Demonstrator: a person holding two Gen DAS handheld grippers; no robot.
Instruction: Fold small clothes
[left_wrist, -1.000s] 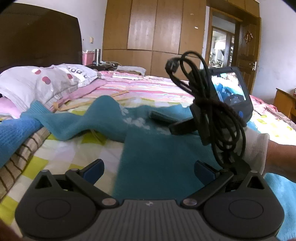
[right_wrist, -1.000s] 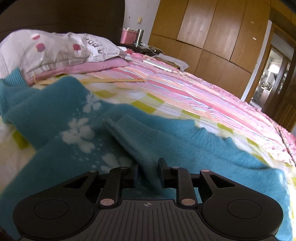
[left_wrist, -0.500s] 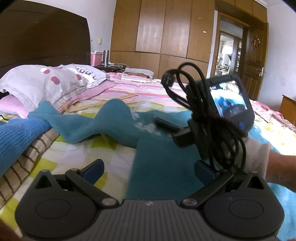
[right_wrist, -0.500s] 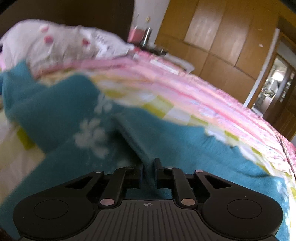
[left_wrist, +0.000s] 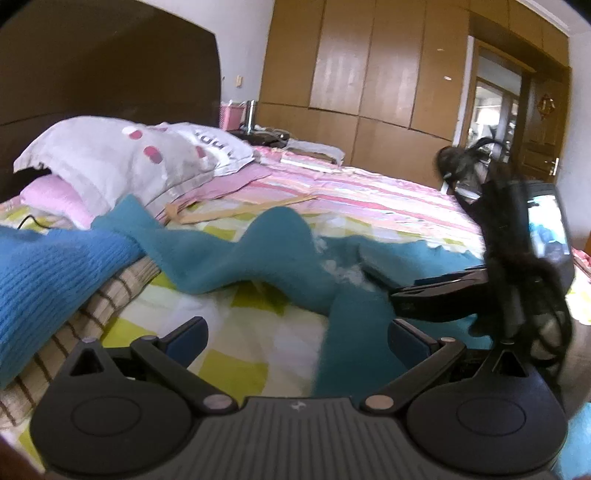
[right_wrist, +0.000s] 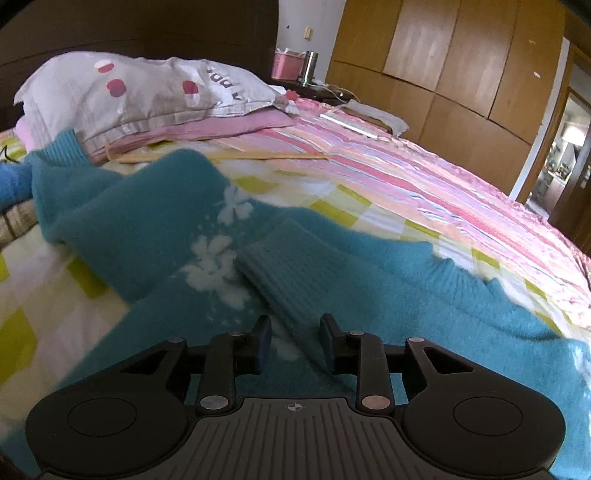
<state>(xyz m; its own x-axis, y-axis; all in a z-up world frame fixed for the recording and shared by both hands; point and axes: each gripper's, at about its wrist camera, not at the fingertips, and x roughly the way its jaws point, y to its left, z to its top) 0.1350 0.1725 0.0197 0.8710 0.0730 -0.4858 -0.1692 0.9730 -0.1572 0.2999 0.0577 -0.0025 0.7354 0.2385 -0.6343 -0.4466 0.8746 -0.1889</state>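
A fuzzy teal sweater (right_wrist: 155, 236) with white flowers is lying rumpled on the checked bed (right_wrist: 388, 192), its ribbed cuff (right_wrist: 291, 266) folded across its body. The right hand-held gripper (right_wrist: 294, 341), clamped on that cuff a second ago, is now gaping partway open around it, while the left hand-held gripper (left_wrist: 297, 338) is hovering wide open, empty, beside the sweater's edge.

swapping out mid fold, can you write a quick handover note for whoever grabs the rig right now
Right tongs: open, straddling the folded-in sleeve cuff, not gripping it.
Left tongs: open, holding nothing, over the teal sweater edge.
Sweater lies flat on the checked bedsheet; one sleeve is laid across the chest, the other sleeve trails toward the pillow.
Left to do: fold in that sleeve, then fold the body.
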